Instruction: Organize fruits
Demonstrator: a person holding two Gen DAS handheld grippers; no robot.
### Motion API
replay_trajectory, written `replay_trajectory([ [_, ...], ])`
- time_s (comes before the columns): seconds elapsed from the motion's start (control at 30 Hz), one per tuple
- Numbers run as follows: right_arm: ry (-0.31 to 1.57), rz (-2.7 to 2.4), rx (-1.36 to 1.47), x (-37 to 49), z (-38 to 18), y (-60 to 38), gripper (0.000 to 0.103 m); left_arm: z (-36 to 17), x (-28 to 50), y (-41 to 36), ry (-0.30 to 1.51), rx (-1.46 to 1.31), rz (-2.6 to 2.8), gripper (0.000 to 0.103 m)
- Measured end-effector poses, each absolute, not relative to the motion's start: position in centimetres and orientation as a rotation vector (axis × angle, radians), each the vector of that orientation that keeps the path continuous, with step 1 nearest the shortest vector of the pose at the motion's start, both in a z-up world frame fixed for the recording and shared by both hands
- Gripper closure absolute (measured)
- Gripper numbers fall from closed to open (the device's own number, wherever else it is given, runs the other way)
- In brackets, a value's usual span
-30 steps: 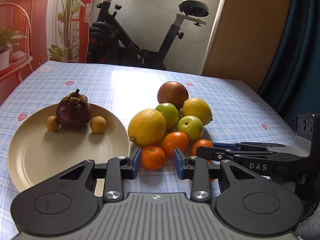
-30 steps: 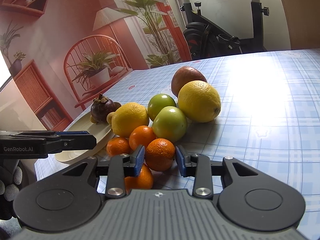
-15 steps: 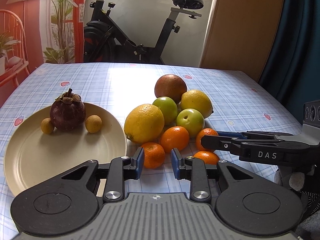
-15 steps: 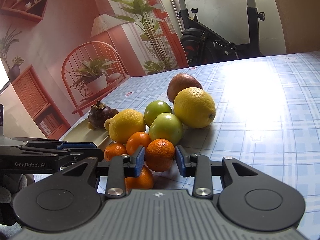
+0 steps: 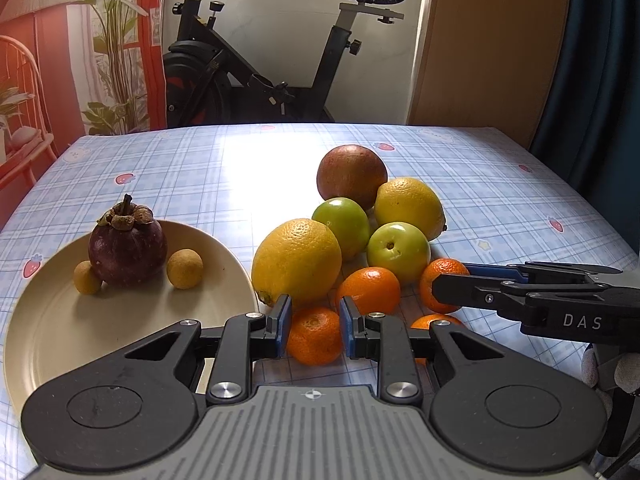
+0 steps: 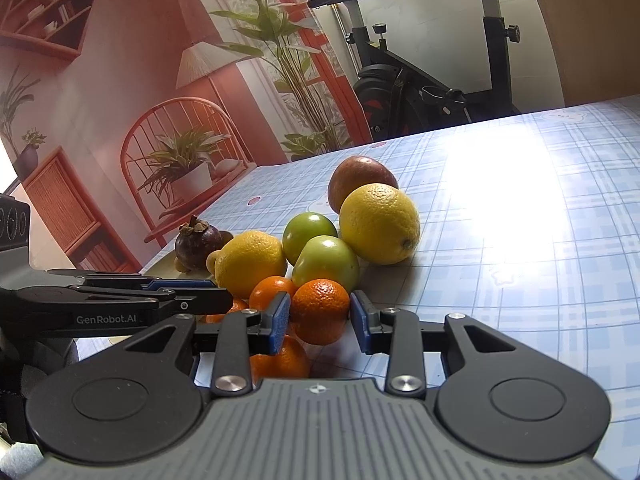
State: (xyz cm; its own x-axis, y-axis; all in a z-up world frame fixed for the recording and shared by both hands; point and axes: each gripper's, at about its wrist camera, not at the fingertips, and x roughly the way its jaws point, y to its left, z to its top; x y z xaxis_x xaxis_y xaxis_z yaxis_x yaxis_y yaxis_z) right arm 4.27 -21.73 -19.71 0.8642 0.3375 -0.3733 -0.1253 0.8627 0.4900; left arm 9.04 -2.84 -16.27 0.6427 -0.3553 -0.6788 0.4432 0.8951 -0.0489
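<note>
A pile of fruit lies on the checked tablecloth (image 5: 200,172): two lemons (image 5: 298,262), two green fruits (image 5: 398,248), a red-brown fruit (image 5: 352,176) and several tangerines. My left gripper (image 5: 315,327) is closing on the nearest tangerine (image 5: 314,338), and its blue pads touch both sides. From the right, my right gripper (image 6: 320,318) is shut on another tangerine (image 6: 320,308) that rests against a third one beneath it. To the left, a beige plate (image 5: 48,320) holds a mangosteen (image 5: 127,248) and two longans (image 5: 184,263).
An exercise bike (image 5: 256,60) stands beyond the table's far edge. A wooden panel (image 5: 480,40) and a dark curtain (image 5: 592,80) are at the back right. The right gripper's arm (image 5: 560,304) crosses the table's front right. A gloved hand (image 5: 612,372) shows below it.
My left gripper's jaws have narrowed until the pads meet the tangerine, and the view has shifted slightly. The right gripper has kept its grip and place.
</note>
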Motion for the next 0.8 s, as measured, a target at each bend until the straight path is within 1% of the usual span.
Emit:
replay_trajectory([
  [0.33, 0.464, 0.247, 0.484, 4.2, -19.7, -22.0, 0.067, -16.0, 7.9, -2.5, 0.751, 0.090, -0.478, 0.075],
  [0.63, 0.457, 0.233, 0.504, 4.1, -19.7, -22.3, 0.067, -15.5, 6.4, -2.2, 0.777, -0.002, -0.568, 0.075],
  [0.8, 0.456, 0.233, 0.508, 4.1, -19.7, -22.3, 0.067, -15.2, 6.5, -2.1, 0.731, 0.030, -0.519, 0.075],
])
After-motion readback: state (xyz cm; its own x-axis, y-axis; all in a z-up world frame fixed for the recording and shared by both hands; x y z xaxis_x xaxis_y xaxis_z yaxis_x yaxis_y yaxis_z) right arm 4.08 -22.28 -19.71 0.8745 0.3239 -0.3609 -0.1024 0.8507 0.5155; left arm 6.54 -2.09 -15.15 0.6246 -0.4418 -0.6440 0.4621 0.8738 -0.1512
